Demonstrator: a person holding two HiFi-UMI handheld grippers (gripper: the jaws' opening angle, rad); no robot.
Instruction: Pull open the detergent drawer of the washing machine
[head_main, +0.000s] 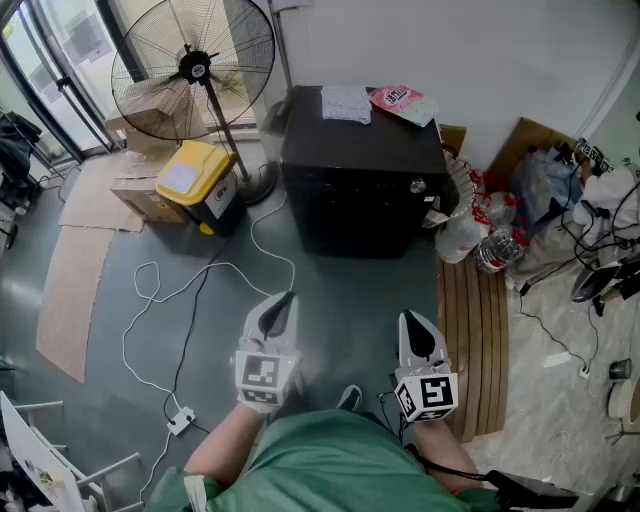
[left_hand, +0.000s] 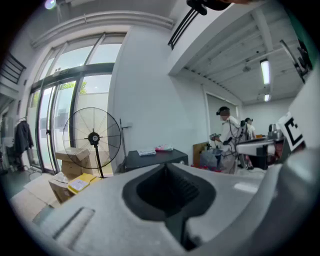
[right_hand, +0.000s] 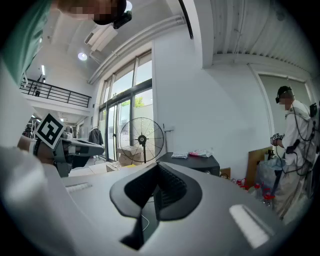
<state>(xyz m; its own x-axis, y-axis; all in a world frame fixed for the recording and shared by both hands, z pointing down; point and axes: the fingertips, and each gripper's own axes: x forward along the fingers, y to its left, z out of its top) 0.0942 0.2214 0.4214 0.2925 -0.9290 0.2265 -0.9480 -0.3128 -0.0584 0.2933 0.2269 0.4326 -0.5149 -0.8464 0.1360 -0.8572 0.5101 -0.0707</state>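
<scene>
Backing onto a white wall (head_main: 450, 50), the washing machine (head_main: 360, 190) sits well apart from the left gripper (head_main: 283, 300) and right gripper (head_main: 412, 322), fingers closed, empty; open grey floor (head_main: 340, 290) between, fan (head_main: 195, 65) at its left.

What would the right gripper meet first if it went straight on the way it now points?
Probably the front of the washing machine; only floor lies between it and the right gripper, depth unclear.

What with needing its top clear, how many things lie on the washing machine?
2: a white cloth near the back edge, a pink packet right of it. None seem hidden.
</scene>
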